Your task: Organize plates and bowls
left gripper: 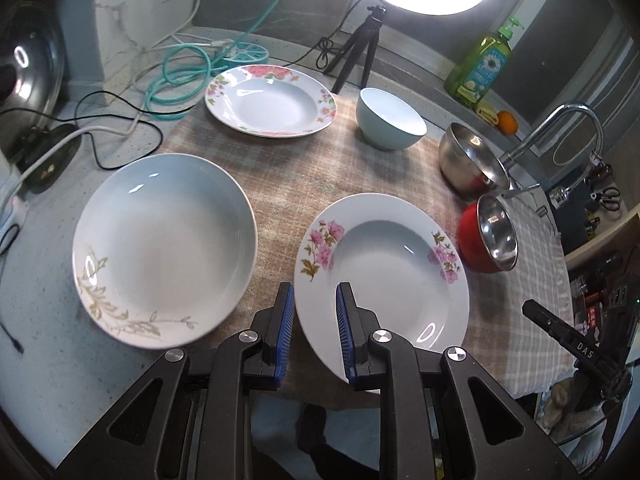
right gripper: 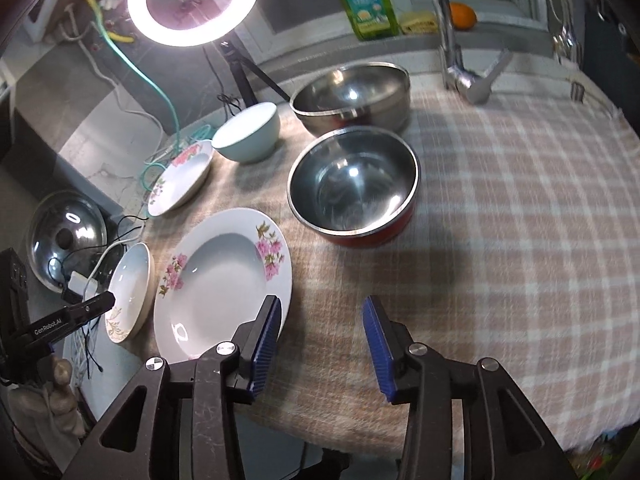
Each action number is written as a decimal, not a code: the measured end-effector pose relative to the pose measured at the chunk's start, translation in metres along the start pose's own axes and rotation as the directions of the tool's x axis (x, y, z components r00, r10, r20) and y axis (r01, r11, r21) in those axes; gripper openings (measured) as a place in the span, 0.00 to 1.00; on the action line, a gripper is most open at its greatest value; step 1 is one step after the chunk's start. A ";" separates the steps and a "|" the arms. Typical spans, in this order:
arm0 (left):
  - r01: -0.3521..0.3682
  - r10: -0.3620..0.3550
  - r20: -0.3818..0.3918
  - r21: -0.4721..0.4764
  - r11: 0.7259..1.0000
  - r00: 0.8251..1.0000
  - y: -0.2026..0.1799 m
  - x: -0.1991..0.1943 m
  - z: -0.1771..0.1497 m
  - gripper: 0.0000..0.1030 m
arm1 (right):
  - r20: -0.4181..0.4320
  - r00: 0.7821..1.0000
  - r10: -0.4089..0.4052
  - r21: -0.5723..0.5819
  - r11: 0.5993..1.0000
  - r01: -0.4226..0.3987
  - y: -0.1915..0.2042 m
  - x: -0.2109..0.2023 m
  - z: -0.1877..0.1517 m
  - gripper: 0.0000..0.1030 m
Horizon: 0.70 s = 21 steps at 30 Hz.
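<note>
Checked cloth [right gripper: 500,200] bare right of red bowl [right gripper: 354,188], right gripper [right gripper: 320,344] parted

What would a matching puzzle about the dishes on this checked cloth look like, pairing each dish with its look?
Things:
1. Deep plate nearest the grippers
2. Small round bowl near the tripod
3. Metal bowl nearest the tap
4. Metal bowl beside the pink-flowered plate

Looks:
A. red outside
B. pale blue, plain
C. all bare steel
D. white with pink flowers on the rim

Pairs: 1-D, 2-B, 3-C, 4-A
</note>
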<state>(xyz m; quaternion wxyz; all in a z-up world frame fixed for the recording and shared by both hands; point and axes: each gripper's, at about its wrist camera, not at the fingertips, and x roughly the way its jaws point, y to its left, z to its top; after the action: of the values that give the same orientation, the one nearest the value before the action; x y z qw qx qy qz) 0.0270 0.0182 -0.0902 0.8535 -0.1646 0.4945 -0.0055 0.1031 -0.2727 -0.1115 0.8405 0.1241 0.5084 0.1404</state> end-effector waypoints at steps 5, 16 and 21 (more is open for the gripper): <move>-0.016 0.017 0.034 -0.050 0.999 0.999 -0.006 -0.010 -0.012 0.19 | 0.006 0.999 0.052 -0.045 0.998 -0.051 -0.003 -0.004 0.008 0.38; -0.046 0.065 0.101 -0.183 0.982 0.993 -0.008 -0.033 -0.035 0.19 | 0.004 0.996 0.088 -0.172 0.981 -0.086 -0.001 -0.017 0.026 0.46; -0.065 0.095 0.117 -0.235 0.970 0.989 -0.005 -0.044 -0.041 0.18 | -0.017 0.990 0.142 -0.169 0.975 -0.143 -0.004 -0.022 0.034 0.46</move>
<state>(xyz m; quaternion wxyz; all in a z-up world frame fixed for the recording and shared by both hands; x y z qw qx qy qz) -0.0297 0.0097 -0.0705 0.8578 -0.2425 0.4426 0.0971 0.1245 -0.2869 -0.0795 0.8344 0.0876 0.4866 0.2435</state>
